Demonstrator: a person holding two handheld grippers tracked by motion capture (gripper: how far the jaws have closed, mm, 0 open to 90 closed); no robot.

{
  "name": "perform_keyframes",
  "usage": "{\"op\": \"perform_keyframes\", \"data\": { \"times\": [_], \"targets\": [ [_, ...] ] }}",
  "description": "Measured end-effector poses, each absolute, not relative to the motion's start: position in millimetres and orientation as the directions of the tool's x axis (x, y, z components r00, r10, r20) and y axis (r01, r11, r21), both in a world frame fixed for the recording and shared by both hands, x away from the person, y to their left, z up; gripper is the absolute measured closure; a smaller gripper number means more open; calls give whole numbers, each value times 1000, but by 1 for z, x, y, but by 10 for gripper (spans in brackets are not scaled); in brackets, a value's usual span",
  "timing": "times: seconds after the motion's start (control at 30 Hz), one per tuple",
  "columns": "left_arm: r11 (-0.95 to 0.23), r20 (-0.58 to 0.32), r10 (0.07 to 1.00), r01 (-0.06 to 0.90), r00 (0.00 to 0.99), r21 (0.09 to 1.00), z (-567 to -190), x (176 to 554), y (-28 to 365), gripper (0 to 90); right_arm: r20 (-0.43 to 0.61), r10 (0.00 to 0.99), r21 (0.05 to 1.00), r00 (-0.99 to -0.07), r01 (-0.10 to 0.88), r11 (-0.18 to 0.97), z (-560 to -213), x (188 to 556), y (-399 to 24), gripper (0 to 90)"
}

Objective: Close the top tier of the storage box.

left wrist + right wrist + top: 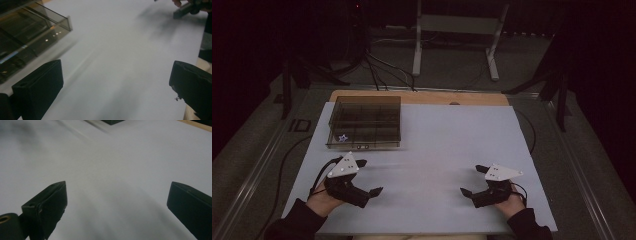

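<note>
Nothing looks begun: both tongs, left and right, rest wide open and empty on the white counter, the compartment box untouched nearby.

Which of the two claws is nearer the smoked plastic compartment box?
The left claw, on the box's side of the white sheet. The compartment box sits just beyond it; the right claw is across the sheet, well apart from it.

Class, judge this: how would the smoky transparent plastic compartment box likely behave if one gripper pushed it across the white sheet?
The smoky transparent plastic compartment box looks rigid and light, so it probably slides rather than tips, being low and flat-bottomed. The white sheet looks smooth, offering little grip.
</note>
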State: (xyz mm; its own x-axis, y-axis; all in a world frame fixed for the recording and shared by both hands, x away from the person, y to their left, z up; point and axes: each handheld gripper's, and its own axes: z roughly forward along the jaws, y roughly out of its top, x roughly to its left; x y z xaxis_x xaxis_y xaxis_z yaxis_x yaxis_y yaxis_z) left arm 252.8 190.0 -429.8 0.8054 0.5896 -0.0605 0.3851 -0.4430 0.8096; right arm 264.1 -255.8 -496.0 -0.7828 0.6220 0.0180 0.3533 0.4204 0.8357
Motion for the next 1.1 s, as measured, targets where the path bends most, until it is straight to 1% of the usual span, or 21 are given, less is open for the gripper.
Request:
{"op": "perform_keyframes", "data": {
  "times": [0.33,0.4,0.5,0.57,0.67,0.77,0.87,0.93,0.97,1.1],
  "targets": [
    [-391,-21,679,386,734,836,-413,259,202,0,20,620,837,-785,352,419,-496,264,-255,29],
    [-395,6,697,378,717,837,-411,260,204,0,21,618,837,-786,352,420,-496,264,-255,29],
    [-377,6,710,372,704,849,-410,260,206,0,22,617,837,-787,352,420,-496,264,-255,29],
    [-360,25,734,358,679,861,-410,262,209,0,21,616,837,-787,351,420,-496,264,-255,29],
    [-347,27,756,366,654,864,-412,264,212,0,20,615,838,-789,348,420,-496,264,-255,29],
    [-340,10,771,398,637,852,-416,266,212,0,24,613,838,-790,350,419,-496,264,-255,29],
    [-324,14,799,411,601,852,-424,268,215,0,22,609,838,-793,347,422,-496,263,-254,29],
    [-308,-1,806,420,592,853,-427,269,216,0,17,609,837,-793,344,425,-496,263,-254,29],
    [-284,-20,827,448,562,848,-433,270,220,0,19,610,838,-792,346,423,-496,264,-254,29],
    [-264,-37,837,463,545,846,-440,272,224,0,22,609,838,-793,347,421,-496,264,-255,29]
  ]
}}
